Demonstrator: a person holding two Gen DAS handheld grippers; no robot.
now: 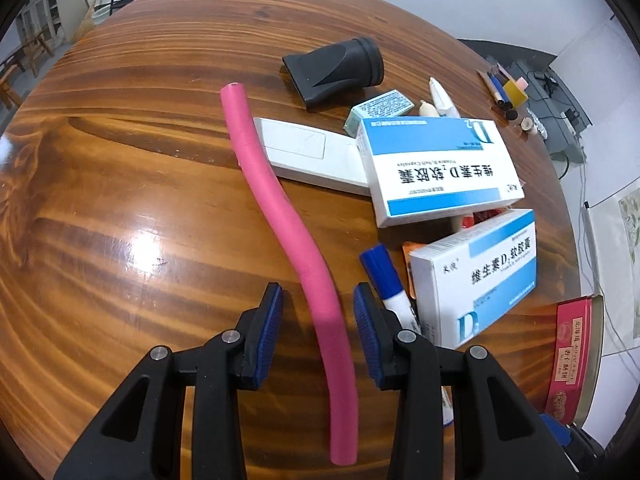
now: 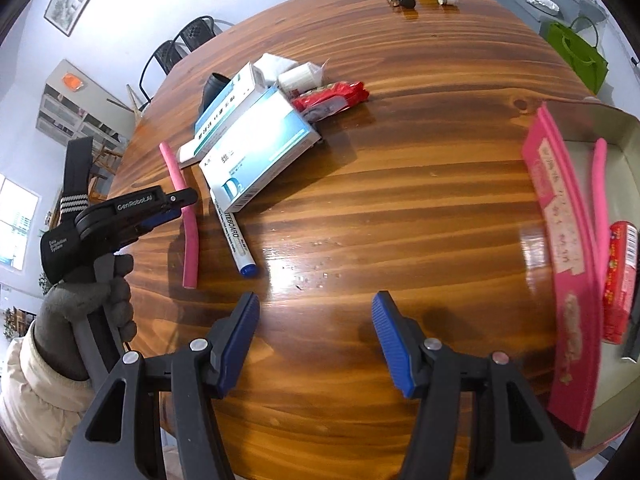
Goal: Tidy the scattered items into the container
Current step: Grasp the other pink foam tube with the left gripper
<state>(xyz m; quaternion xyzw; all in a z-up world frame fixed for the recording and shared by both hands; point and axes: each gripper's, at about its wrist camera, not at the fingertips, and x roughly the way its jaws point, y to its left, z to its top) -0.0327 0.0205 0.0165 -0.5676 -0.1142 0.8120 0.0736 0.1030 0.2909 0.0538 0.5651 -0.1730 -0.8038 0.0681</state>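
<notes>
the left gripper [image 1: 318, 312] stands over a long pink foam rod [image 1: 280, 216] lying on the glossy striped wooden table [image 1: 120, 200]. its blue ribbed pads [image 1: 276, 320] flank the rod on either side with a gap showing on both; the jaws are released and grip nothing. in the right wrist view the same gripper [image 2: 182, 210] sits above the rod [image 2: 188, 236], carried by a grey-gloved hand [image 2: 96, 300] with a cream sleeve behind it.

just beside the rod lies a white whiteboard marker with a blue cap [image 1: 386, 280], and next to that a white and blue medicine box [image 1: 476, 276]. a second white and blue medicine box [image 1: 436, 168] lies farther along, overlapping a flat white rectangular device [image 1: 304, 152] that runs under the rod. beyond these lie a black hair dryer nozzle [image 1: 336, 68], a small pale green printed carton [image 1: 380, 108] and a white tube [image 1: 440, 96]. a red plastic packet [image 2: 332, 96] lies behind the boxes.

the right gripper [image 2: 316, 312] hovers over bare table, jaws parted wide, nothing between them. the container, a pink-sided rectangular tin [image 2: 560, 240], sits at the table's right edge, well apart from the scattered pile. inside it lie another pink foam rod [image 2: 600, 200] and a red printed packet [image 2: 620, 280].
</notes>
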